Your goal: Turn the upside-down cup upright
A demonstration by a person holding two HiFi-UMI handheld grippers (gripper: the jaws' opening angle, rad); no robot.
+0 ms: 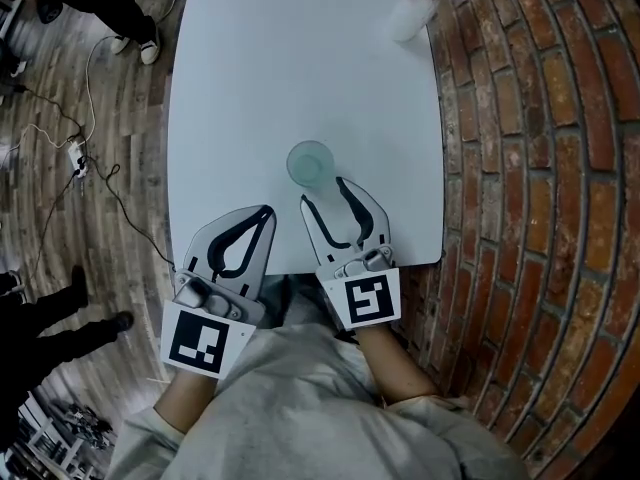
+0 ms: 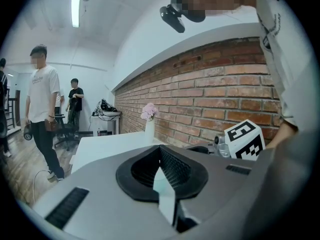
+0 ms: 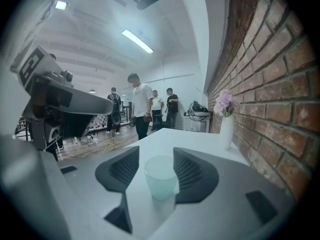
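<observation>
Head view: right gripper [image 1: 324, 190] points at cup [image 1: 309, 163].

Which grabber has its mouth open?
The right gripper: its jaws stand apart, with the pale green cup in front of the gap. The left gripper has its jaws pressed together.

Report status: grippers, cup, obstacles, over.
Left gripper shut, empty. Right gripper open, cup between its jaws, untouched. Cup upright on table. Nothing blocking; vase far off.
</observation>
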